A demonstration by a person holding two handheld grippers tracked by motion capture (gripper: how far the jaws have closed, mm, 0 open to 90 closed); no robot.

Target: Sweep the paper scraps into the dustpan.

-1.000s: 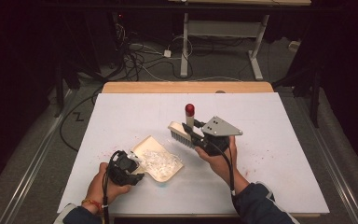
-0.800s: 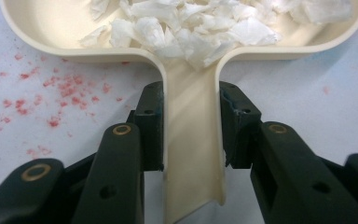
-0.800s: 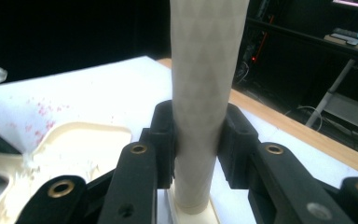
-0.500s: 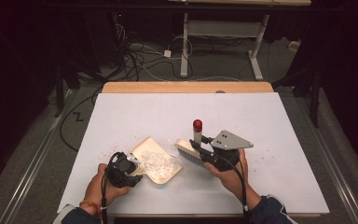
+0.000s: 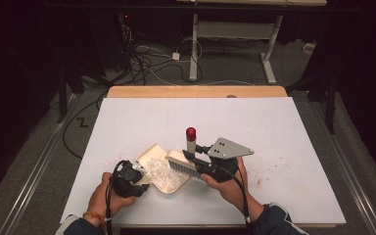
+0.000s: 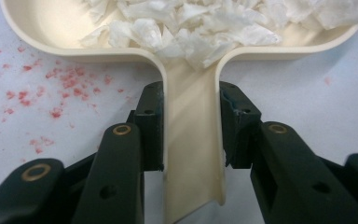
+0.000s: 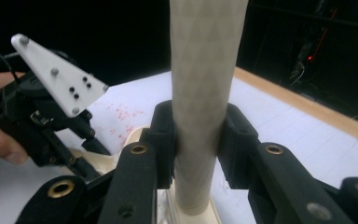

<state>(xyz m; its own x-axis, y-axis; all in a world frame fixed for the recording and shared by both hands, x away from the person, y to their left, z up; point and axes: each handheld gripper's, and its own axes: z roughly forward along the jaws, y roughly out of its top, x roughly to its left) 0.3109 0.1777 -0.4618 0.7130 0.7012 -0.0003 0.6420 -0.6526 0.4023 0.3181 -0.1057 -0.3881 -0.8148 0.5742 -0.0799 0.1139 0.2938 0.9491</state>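
Note:
A cream dustpan [image 5: 152,152] lies on the white table near the front left, holding a heap of white paper scraps [image 5: 162,172]. My left gripper [image 5: 138,172] is shut on the pan's handle; in the left gripper view its pads [image 6: 151,126] press both sides of the handle [image 6: 191,154]. My right gripper [image 5: 192,155] is shut on a hand brush whose pale handle [image 5: 191,143] stands upright with a red tip. The brush head [image 5: 180,162] rests at the pan's right edge by the scraps. In the right gripper view the handle [image 7: 205,84] is clamped between the jaws.
Red specks [image 5: 279,157] are scattered over the white table [image 5: 284,122], and also beside the pan [image 6: 60,84]. A wooden strip [image 5: 196,91] runs along the far edge. Cables and desk legs lie on the floor beyond.
My right gripper has carried the brush nearer to the person and leftward, bringing the brush head against the dustpan's edge. The left gripper and the pan have stayed put.

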